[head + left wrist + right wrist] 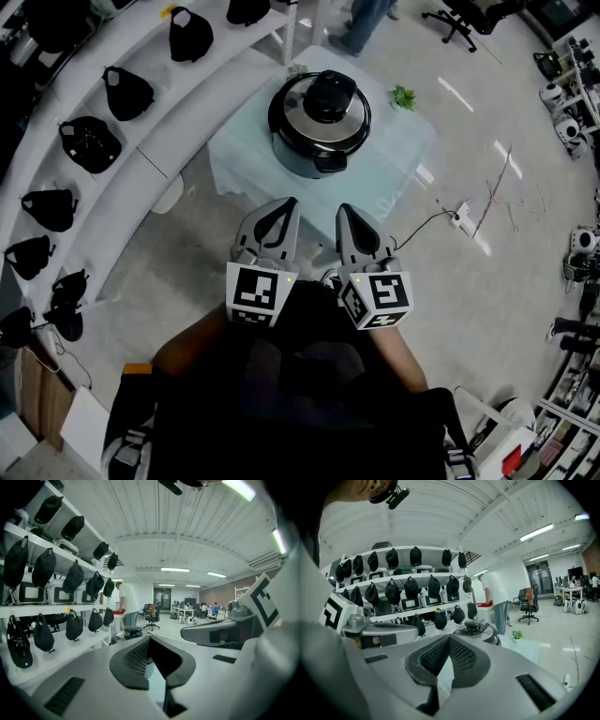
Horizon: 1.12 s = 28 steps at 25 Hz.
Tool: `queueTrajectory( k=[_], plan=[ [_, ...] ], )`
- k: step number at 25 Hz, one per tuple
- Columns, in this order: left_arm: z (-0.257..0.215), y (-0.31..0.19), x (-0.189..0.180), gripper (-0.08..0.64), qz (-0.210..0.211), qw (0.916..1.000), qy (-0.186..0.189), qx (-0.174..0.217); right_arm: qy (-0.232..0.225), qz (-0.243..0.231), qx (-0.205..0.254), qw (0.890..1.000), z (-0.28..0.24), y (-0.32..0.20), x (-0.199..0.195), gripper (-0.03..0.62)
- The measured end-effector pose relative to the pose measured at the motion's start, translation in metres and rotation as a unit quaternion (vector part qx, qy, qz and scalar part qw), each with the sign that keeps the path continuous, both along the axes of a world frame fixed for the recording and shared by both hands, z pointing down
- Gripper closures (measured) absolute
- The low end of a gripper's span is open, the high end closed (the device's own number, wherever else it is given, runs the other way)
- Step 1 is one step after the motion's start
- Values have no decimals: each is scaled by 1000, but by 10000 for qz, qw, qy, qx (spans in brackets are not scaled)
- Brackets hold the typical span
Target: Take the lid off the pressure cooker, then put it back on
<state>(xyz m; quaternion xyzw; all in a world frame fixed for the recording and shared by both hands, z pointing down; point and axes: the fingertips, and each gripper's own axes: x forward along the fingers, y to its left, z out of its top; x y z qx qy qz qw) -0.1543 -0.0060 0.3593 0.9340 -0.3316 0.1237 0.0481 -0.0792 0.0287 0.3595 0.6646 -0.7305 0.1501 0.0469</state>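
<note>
The pressure cooker (319,117) stands on a small table (398,164) covered with a pale cloth, its steel lid (298,105) on and topped by a black knob (330,94). Both grippers hover side by side short of the table's near edge, pointing at the cooker and touching nothing. My left gripper (286,208) has its jaws together and empty; its own view shows the tips meeting (149,640) below the cooker's knob (132,632). My right gripper (345,212) is likewise shut on nothing (449,640), with the cooker (477,631) just beyond it.
A small green plant (403,96) sits at the table's far right corner. Curved white shelves (178,89) with several black bags run along the left. A power strip and cable (459,217) lie on the floor to the right. A person (361,23) stands beyond the table.
</note>
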Motion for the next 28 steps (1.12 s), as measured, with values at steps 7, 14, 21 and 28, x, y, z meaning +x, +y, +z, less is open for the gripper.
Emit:
queueTrajectory(
  k=[7, 14, 21, 28],
  plan=[
    [-2, -8, -18, 552, 98, 9999, -12, -27, -335, -141, 201, 9991, -10, -10, -15, 577],
    [-4, -20, -49, 552, 264, 9996, 45, 27, -217, -69, 296, 9993, -13, -20, -34, 575],
    [-8, -38, -60, 552, 255, 9996, 150, 12, 77, -236, 304, 9992, -22, -32, -38, 501],
    [-4, -61, -53, 554, 102, 9999, 81, -16, 218, -431, 291, 9984, -17, -62, -17, 470]
  ],
)
